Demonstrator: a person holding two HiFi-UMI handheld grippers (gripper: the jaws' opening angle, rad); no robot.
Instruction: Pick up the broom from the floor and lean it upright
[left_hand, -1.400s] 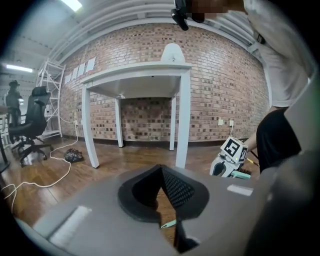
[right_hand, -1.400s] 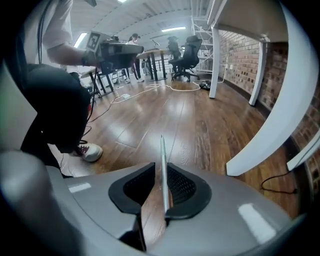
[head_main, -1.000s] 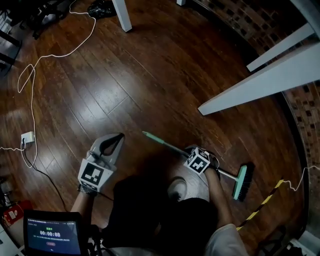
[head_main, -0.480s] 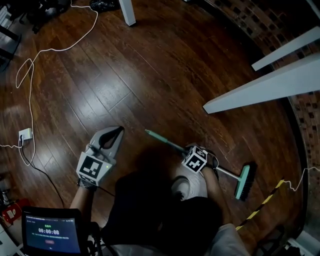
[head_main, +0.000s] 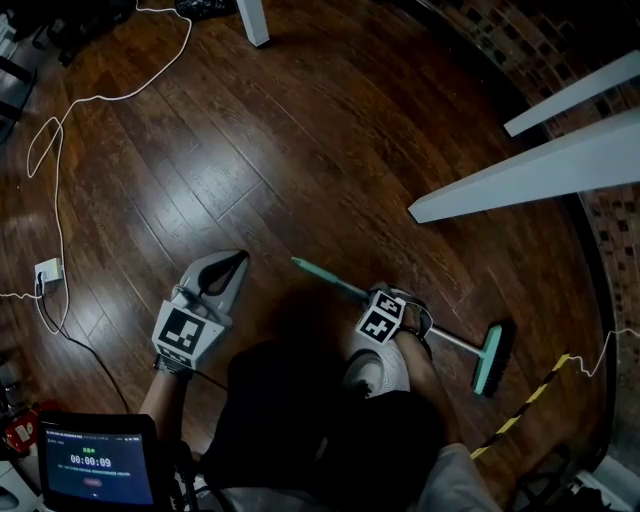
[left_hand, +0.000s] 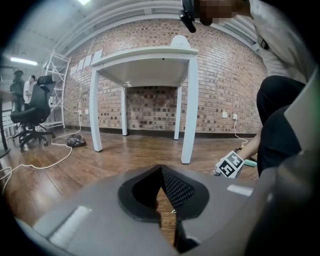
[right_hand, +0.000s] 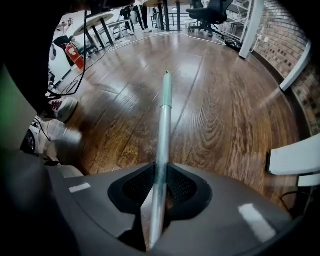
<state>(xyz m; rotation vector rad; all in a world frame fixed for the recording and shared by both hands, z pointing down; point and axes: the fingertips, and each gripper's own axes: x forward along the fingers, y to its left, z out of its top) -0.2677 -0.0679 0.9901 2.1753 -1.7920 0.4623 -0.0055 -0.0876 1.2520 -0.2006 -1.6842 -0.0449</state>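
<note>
The broom lies flat on the wooden floor, its green-tipped shaft (head_main: 330, 281) running down-right to the green brush head (head_main: 488, 360). My right gripper (head_main: 383, 312) points straight down over the middle of the shaft. In the right gripper view the shaft (right_hand: 164, 115) runs between the two pads of that gripper (right_hand: 161, 177); its jaws have just been opening a little and stand open astride it. My left gripper (head_main: 238, 261) hovers to the left of the handle tip, away from the broom. Its jaws meet at the tip (left_hand: 161, 169) with nothing between them.
White table legs (head_main: 520, 170) slant across the upper right, by a brick wall. A white cable (head_main: 60, 150) and a socket (head_main: 48, 270) lie at the left. Yellow-black tape (head_main: 530, 400) runs near the brush head. The person's shoe (head_main: 375, 370) is beside the shaft. An office chair (left_hand: 35, 120) stands far off.
Both grippers have sunk slightly toward the floor. The right one has tilted and settled lower over the shaft. The broom has not moved.
</note>
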